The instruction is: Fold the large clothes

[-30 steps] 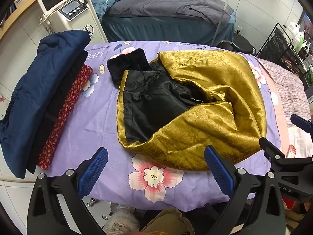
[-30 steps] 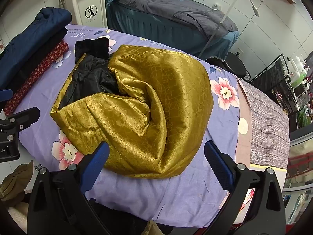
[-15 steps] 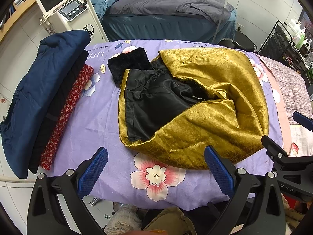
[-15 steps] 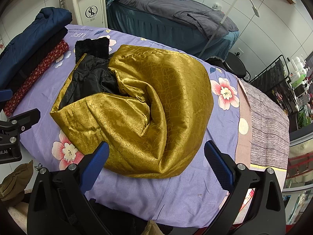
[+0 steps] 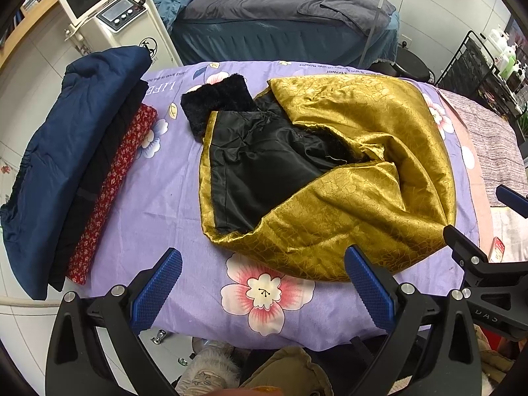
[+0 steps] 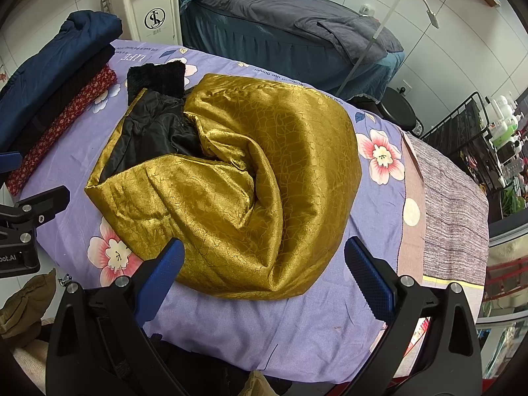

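Note:
A large gold garment (image 5: 356, 178) with black lining (image 5: 260, 171) and a black fur collar (image 5: 217, 99) lies partly folded on the purple floral sheet (image 5: 158, 198); it also shows in the right wrist view (image 6: 264, 178). My left gripper (image 5: 262, 283) is open and empty, held over the sheet's near edge just short of the garment's near hem. My right gripper (image 6: 264, 274) is open and empty, above the garment's near right edge. Its fingers (image 5: 462, 247) appear at the right of the left wrist view.
A stack of folded clothes, navy on top (image 5: 66, 151) with a red floral piece (image 5: 112, 191), sits at the sheet's left. A grey striped cloth (image 6: 452, 211) covers the right end. Behind are a bed (image 5: 277, 16), a white machine (image 5: 118, 16) and a black wire rack (image 6: 462, 132).
Both grippers stay open. The left view has shifted slightly, the garment appearing a little further away and higher; the garment itself has not moved.

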Available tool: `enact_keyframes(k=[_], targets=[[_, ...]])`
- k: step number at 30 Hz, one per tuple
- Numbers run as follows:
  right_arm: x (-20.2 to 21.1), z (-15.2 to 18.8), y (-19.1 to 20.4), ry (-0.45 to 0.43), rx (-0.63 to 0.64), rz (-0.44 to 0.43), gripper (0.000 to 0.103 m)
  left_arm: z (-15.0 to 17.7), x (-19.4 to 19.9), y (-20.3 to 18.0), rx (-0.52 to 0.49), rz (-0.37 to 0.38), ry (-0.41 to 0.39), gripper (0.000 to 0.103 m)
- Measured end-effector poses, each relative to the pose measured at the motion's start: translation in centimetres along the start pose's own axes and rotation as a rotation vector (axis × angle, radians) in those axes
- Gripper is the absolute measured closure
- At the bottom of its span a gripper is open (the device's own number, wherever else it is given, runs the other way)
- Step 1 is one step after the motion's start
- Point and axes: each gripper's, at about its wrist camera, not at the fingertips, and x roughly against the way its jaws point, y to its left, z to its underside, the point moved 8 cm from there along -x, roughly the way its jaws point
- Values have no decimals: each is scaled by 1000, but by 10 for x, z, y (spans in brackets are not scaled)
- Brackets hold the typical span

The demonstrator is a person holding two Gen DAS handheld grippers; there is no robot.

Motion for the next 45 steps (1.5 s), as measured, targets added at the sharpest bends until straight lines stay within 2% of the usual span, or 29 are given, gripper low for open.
enact_keyframes(k=[45], targets=[[-1, -3, -1, 4, 1, -1, 7, 7, -7, 1, -1, -4, 34, 6]])
